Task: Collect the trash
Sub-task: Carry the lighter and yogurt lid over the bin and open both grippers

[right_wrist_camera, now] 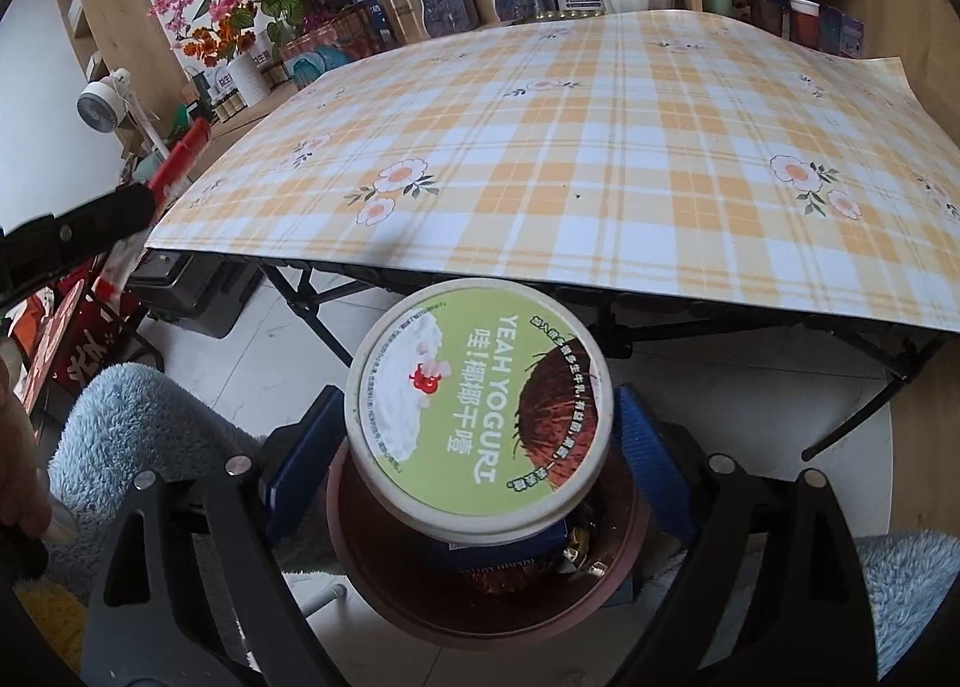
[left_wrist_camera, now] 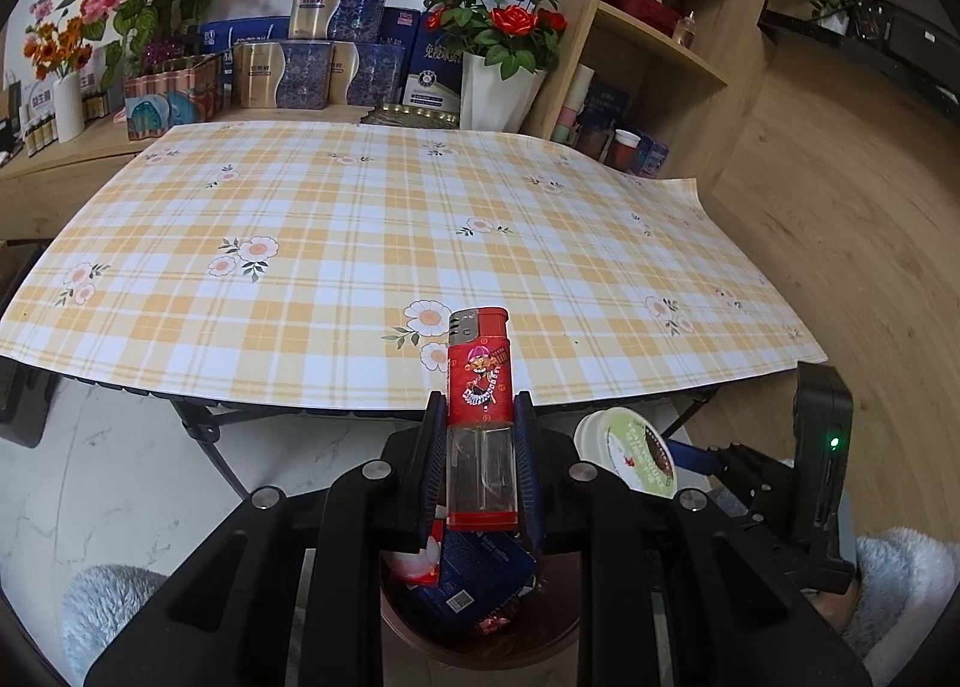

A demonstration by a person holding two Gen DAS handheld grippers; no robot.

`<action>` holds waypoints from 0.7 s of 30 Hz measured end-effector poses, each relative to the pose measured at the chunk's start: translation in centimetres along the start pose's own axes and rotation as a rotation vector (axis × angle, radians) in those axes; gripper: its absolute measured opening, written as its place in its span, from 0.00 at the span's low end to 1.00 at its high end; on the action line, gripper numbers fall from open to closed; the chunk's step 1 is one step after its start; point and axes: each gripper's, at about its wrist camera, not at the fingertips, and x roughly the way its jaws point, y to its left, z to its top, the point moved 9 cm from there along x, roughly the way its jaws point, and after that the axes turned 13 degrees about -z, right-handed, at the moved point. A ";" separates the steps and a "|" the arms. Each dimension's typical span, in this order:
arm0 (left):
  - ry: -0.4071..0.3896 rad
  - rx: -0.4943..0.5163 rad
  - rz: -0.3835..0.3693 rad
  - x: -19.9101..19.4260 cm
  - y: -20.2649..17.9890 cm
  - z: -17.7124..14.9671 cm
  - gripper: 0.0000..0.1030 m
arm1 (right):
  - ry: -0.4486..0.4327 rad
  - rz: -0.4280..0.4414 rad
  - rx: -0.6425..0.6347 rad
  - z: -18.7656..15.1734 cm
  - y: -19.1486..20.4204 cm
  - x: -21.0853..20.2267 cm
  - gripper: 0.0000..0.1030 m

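Left wrist view: the left gripper (left_wrist_camera: 480,447) pinches a red-capped clear plastic lighter (left_wrist_camera: 480,417) upright above a round brown trash bin (left_wrist_camera: 480,636). Right wrist view: the right gripper (right_wrist_camera: 480,441) clamps a green-lidded white yogurt cup (right_wrist_camera: 479,408) over the same bin, before the plaid-covered surface (right_wrist_camera: 600,147).

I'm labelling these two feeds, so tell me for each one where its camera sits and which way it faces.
Left wrist: sits on the left gripper, facing forward and down across the checked tablecloth toward the shelves; its fingers clamp a red lighter above the brown bin.
Right wrist: sits on the right gripper, facing the same table; its blue fingers hold a yoghurt tub over the bin; a fluffy sleeve shows.
Shared: tablecloth, bin, lighter, tub.
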 end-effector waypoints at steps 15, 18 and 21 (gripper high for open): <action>0.084 0.011 -0.033 3.6 -0.3 -4.4 0.21 | -0.037 -0.170 0.109 0.0 -5.5 0.9 0.94; 0.113 0.015 -0.033 4.5 -0.1 -5.2 0.21 | -0.045 -0.195 0.128 0.1 -6.3 0.8 0.94; 0.139 0.011 -0.032 5.2 0.2 -5.9 0.21 | -0.043 -0.209 0.138 -0.1 -6.5 0.8 0.94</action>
